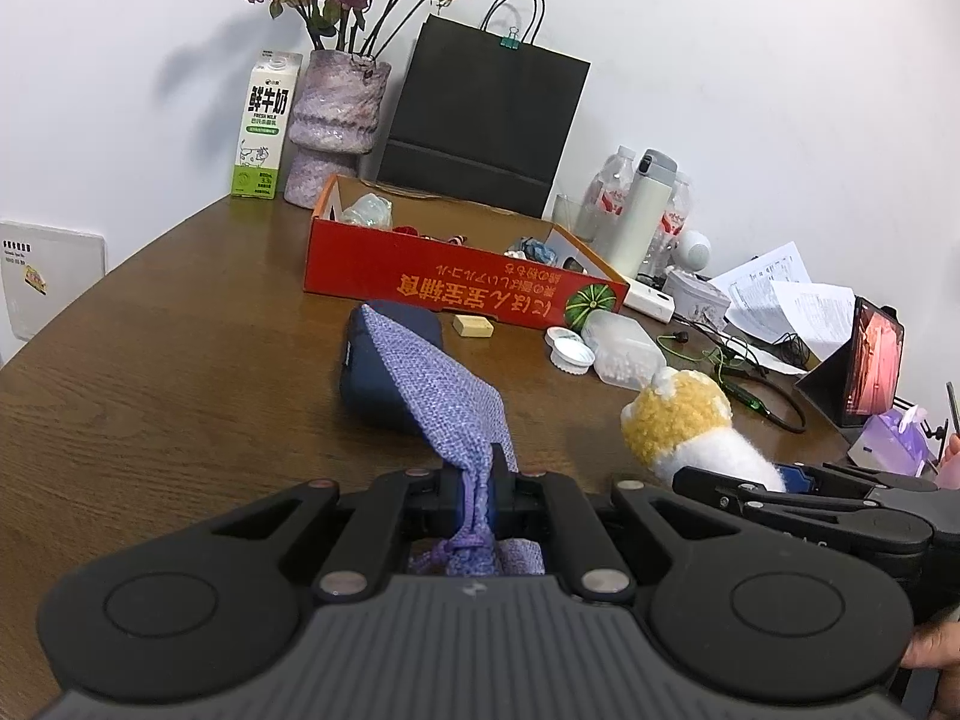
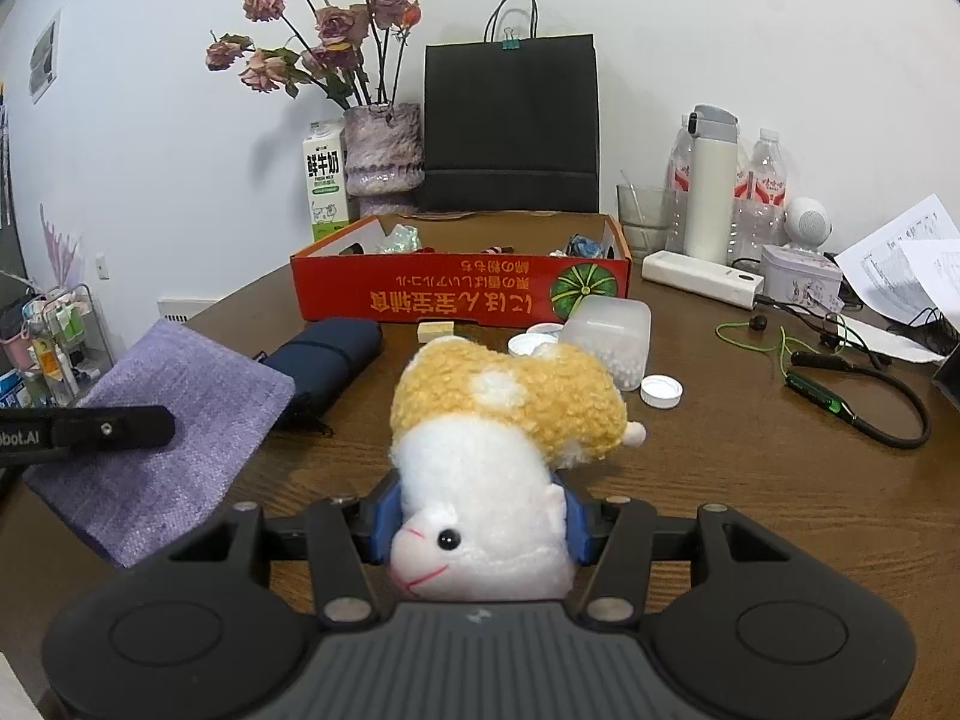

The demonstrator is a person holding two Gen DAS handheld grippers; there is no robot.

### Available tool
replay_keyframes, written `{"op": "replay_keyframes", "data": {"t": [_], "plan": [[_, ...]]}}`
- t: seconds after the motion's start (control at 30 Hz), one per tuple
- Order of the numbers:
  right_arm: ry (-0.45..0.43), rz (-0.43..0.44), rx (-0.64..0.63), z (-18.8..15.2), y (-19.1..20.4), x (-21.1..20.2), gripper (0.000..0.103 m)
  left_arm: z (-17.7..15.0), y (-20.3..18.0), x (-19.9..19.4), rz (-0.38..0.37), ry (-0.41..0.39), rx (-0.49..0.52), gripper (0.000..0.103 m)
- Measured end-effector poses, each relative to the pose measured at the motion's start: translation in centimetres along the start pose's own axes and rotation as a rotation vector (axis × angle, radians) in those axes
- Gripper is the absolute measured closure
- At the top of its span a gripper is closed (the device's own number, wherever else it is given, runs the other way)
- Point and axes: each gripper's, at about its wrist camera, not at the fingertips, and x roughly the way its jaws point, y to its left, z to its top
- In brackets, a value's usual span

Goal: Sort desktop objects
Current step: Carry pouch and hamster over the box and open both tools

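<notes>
- Mid-sort: left tongs [image 1: 489,480] pinch the purple pouch [image 1: 444,384] shut, and right tongs [image 2: 474,525] squeeze the plush hamster [image 2: 498,450].
- Next, I'd guess: carry both ahead to the red box [image 2: 456,294] and drop them in.

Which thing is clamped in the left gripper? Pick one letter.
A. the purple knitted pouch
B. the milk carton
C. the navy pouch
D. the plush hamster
A: the left gripper is shut on the gathered end of the purple knitted pouch, while the plush hamster sits between the right gripper's blue pads.
</notes>
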Motion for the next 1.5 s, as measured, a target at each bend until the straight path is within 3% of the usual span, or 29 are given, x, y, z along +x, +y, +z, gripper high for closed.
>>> {"op": "replay_keyframes", "data": {"t": [0.4, 0.6, 0.73, 0.87, 0.97, 1.03, 1.1, 1.13, 1.2, 1.27, 1.33, 1.4, 1.5], "plan": [[-0.019, -0.001, 0.025, 0.1, -0.5, -0.5, 0.053, 0.8, -0.1, -0.2, -0.003, -0.023, -0.006, 0.096], [-0.12, 0.027, -0.009, 5.5, -1.4, -0.4, 0.053, 8.3, 0.2, 1.5, -0.061, -0.132, 0.003, 0.096], [-0.147, 0.031, -0.023, 12.1, -2.6, 3.4, 0.053, 15.4, 1.0, 7.0, -0.078, -0.118, -0.014, 0.096], [-0.052, 0.035, 0.013, 18.8, -4.4, 11.2, 0.053, 21.1, 1.4, 14.8, -0.007, -0.11, -0.02, 0.096], [0.054, -0.05, 0.014, 22.0, -5.0, 18.6, 0.053, 23.0, 3.6, 22.8, -0.018, 0.017, -0.12, 0.096], [0.145, -0.089, 0.051, 22.9, -5.5, 23.4, 0.053, 22.4, 4.2, 27.5, 0.107, 0.083, -0.167, 0.096], [0.249, -0.09, 0.112, 22.5, -5.8, 27.0, 0.052, 21.7, 3.9, 30.6, 0.152, 0.183, -0.116, 0.093], [0.282, -0.091, 0.115, 22.1, -5.7, 28.3, 0.05, 21.3, 3.5, 31.3, 0.15, 0.215, -0.073, 0.091], [0.303, -0.151, 0.086, 21.3, -5.2, 29.4, 0.044, 20.9, 2.6, 30.9, 0.135, 0.198, 0.012, 0.08], [0.312, -0.162, 0.063, 20.8, -4.7, 29.4, 0.043, 21.0, 2.3, 29.3, 0.142, 0.14, 0.023, 0.036], [0.295, -0.135, 0.083, 20.9, -4.9, 28.4, 0.041, 21.3, 2.3, 27.1, 0.137, 0.081, 0.002, 0.029], [0.234, -0.131, 0.106, 21.9, -5.2, 26.5, 0.026, 21.3, 2.4, 24.4, 0.156, 0.052, -0.017, 0.026], [0.132, -0.112, 0.13, 22.8, -5.5, 22.8, 0.026, 20.4, 1.7, 20.2, 0.218, -0.005, -0.047, 0.017]]}}
